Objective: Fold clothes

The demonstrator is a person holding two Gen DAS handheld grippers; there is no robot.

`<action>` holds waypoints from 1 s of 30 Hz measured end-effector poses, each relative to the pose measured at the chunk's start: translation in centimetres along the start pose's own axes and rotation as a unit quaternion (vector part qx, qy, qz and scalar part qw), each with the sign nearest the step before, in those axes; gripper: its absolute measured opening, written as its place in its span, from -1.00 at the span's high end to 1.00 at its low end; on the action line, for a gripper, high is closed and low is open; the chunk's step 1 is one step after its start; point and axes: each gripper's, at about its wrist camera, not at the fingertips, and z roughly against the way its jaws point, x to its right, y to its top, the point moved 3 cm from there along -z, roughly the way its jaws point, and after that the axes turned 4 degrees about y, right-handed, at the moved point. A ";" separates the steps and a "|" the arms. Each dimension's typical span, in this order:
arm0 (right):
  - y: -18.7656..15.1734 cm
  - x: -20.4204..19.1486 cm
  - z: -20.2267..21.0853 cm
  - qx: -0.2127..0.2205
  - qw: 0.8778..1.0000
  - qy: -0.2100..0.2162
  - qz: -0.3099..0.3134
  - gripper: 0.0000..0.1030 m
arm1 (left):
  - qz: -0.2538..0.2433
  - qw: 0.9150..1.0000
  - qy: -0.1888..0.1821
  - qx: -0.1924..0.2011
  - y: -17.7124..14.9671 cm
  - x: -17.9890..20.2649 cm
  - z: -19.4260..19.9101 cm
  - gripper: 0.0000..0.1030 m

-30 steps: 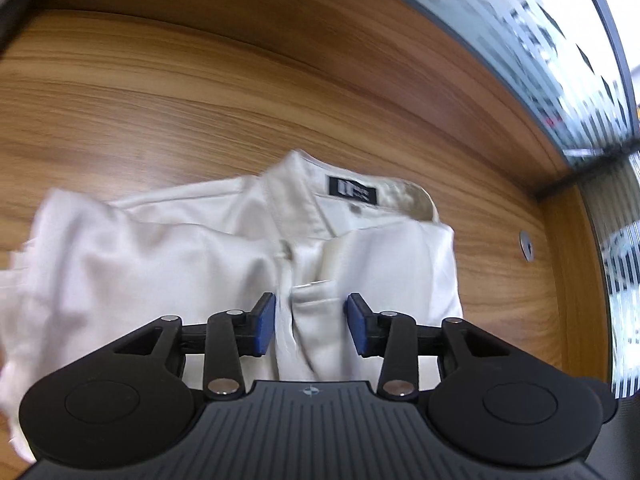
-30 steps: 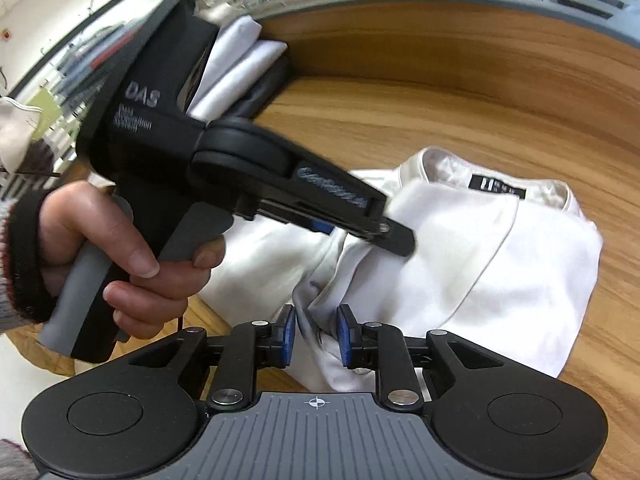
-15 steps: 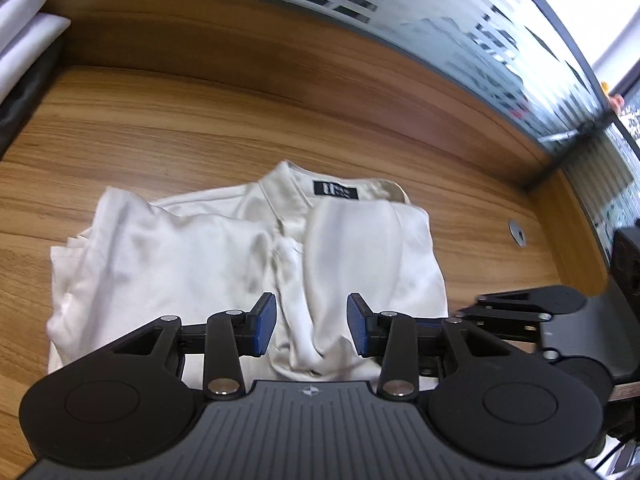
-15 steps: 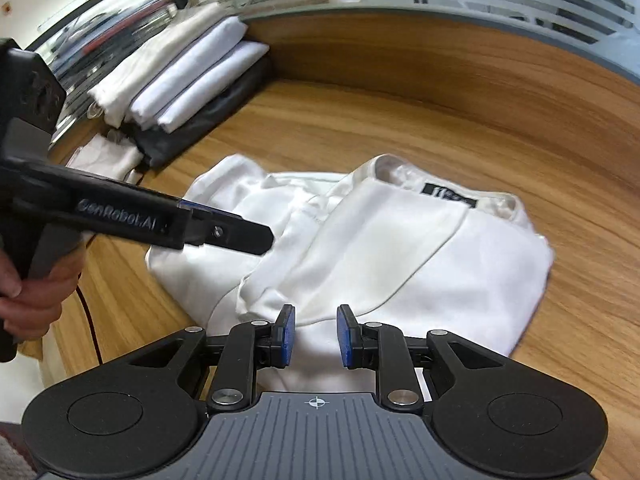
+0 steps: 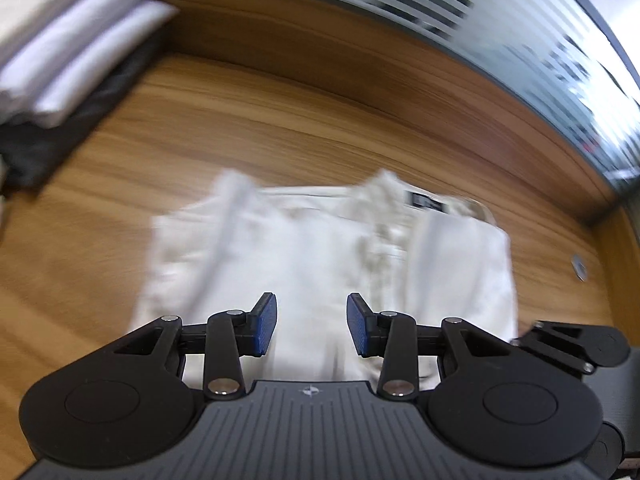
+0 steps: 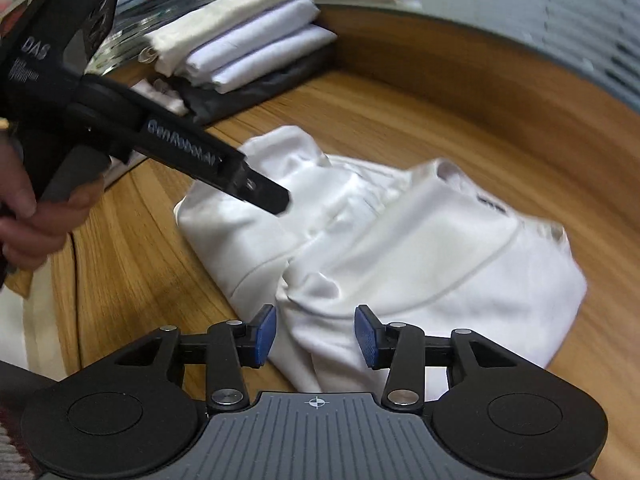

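A cream-white shirt point(image 5: 320, 256) with a black neck label lies partly folded on the wooden table point(image 5: 240, 128); its sides are turned in over the front. My left gripper point(image 5: 311, 326) hovers over the shirt's near edge, open, with nothing between its blue pads. From the right wrist view the left gripper point(image 6: 264, 196) hangs above the shirt's point(image 6: 420, 248) left fold. My right gripper point(image 6: 316, 334) is over the shirt's near hem. Its jaws are opening, and the cloth lies under them without the pads pressing on it. The right gripper point(image 5: 572, 344) shows at the right edge of the left wrist view.
A stack of folded white garments point(image 5: 68, 52) on a dark one stands at the table's far left, also the stack point(image 6: 240, 44) in the right view. A frosted glass wall point(image 5: 440, 12) runs behind. A person's hand point(image 6: 24, 216) holds the left gripper's handle.
The right gripper's jaws have widened and let go of the shirt's fold. The left gripper has drawn back from the shirt and swung left, bringing the stack of clothes into view.
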 end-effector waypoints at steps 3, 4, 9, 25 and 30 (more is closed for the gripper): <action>0.4 -0.8 -1.1 -0.002 1.000 -0.007 0.026 0.11 | 0.026 0.999 0.033 0.005 -0.4 -2.4 0.9 0.06; 0.5 -1.1 -1.6 -0.004 0.999 -0.013 0.037 0.13 | 0.034 0.998 0.044 0.005 -0.6 -3.2 1.2 0.03; 0.5 -1.7 -2.7 -0.013 0.997 -0.042 0.070 0.71 | 0.067 0.995 0.076 0.013 -1.6 -6.2 2.5 -0.17; 0.3 -2.9 -0.3 -0.056 0.993 -0.004 0.102 0.57 | 0.112 0.992 0.053 0.006 -3.2 -9.4 0.2 -0.38; 1.6 -2.3 1.1 -0.035 0.997 -0.010 0.075 0.47 | 0.138 0.990 0.038 0.004 -3.5 -9.7 -0.7 -0.11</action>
